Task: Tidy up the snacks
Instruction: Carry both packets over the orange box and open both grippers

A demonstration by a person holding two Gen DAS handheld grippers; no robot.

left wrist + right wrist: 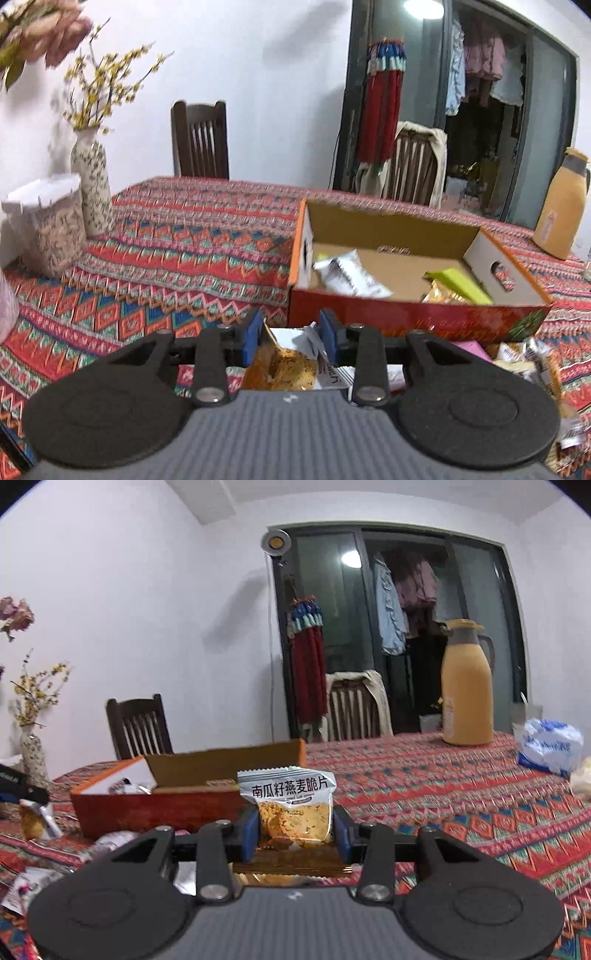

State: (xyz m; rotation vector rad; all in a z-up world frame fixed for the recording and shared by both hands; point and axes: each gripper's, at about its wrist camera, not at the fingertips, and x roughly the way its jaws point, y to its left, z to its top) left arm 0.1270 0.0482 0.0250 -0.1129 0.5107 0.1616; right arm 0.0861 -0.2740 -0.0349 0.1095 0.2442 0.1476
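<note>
Two tongs, each clamped on a snack packet. Left tongs [290,334] clenched, blue pads [250,338] pressed against a crumpled silver-and-orange packet [284,363], held just in front of the red near wall of the cardboard box [413,319]. Right tongs [295,829] likewise clenched on an upright silver-topped packet [291,808] with black printed characters and an orange crisp picture below, raised over the table [461,812], the same box behind it and to the left.

Inside the open box, seen from the left wrist: a silver packet [347,275] near the left end, a yellow-green packet [460,286] and a golden one [441,295] toward the right end. More loose packets [528,363] scattered on the patterned red cloth to the right of the left tongs, just outside the box; several others [33,882] strewn at the lower left of the right wrist view.

Elsewhere on the table: a speckled vase [92,188] with yellow blossoms, a lidded clear container [51,229] beside it, a tan thermos jug [467,683] at the far side, a blue-and-white plastic bag [550,746] near the right edge. Beyond, two wooden chairs [201,140], one draped with a pale cloth, and a dark-framed glass door with clothes hanging behind.
</note>
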